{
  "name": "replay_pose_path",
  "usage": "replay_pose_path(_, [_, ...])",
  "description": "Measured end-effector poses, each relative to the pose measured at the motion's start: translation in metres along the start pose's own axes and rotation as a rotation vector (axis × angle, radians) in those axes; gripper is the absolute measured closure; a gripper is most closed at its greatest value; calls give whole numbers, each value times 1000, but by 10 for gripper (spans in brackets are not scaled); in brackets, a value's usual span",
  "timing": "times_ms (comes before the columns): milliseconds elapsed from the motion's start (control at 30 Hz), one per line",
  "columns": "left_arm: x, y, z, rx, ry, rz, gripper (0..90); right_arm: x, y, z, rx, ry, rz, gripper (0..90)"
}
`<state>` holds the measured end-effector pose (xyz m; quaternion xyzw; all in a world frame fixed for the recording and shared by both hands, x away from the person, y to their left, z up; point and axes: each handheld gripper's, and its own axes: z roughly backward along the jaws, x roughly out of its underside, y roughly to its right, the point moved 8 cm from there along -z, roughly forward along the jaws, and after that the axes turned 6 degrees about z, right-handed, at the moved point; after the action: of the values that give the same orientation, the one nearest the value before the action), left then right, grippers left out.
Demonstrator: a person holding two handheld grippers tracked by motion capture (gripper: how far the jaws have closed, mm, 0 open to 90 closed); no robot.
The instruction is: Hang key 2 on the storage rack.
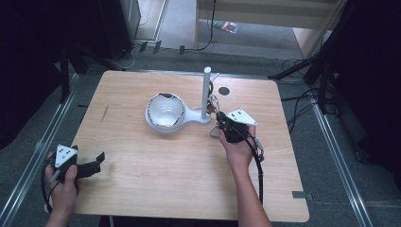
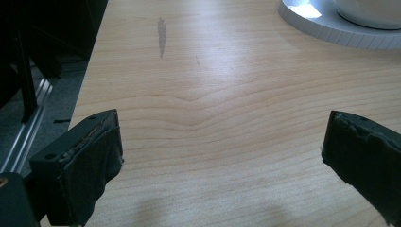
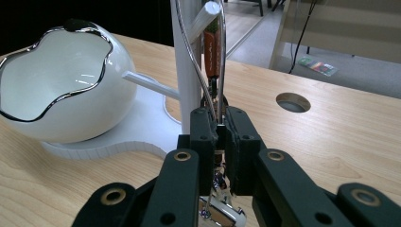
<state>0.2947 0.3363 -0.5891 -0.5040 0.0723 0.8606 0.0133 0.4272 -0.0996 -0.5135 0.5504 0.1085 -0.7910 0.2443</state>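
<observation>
From the high view, a wooden table [image 1: 156,175] carries a white stand [image 1: 198,115] with a round base, an upright post [image 1: 206,92] and a white egg-shaped bowl [image 1: 165,110] with a wavy silver rim seated on the base. The right gripper [image 1: 220,124], held in the person's right hand [image 1: 239,150], points at the foot of the post, with the bowl ahead and to its left. The left gripper [image 1: 98,160], in the left hand [image 1: 64,187], rests near the table's near-left corner, well apart from the stand, jaws spread. The left gripper view adds what the overhead cannot: its two padded jaws stand wide apart over bare wood grain with nothing between them, and the edge of the stand's ribbed base [image 2: 331,30] lies far ahead to its upper right. The right gripper view gives the close detail: the jaws are pressed together on a thin silver wire [image 3: 220,71] that rises straight up beside the post [image 3: 185,71], with an orange item [image 3: 211,52] hanging just behind it; what that item is cannot be told. A small metal piece [image 3: 222,213] hangs below the jaws, and a round hole [image 3: 293,102] in the table sits ahead to the right
</observation>
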Motion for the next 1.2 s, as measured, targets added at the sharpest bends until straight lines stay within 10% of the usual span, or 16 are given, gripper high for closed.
replay_pose_path(400, [0, 0, 0, 2, 1, 2, 0, 6, -2, -20, -4, -35, 1, 830])
replay_pose_path(567, [0, 0, 0, 3, 0, 1, 0, 5, 0, -19, 10, -15, 2, 571])
replay_pose_path(1200, [0, 1, 0, 2, -2, -3, 0, 15, 30, 21, 49, -18, -34, 300])
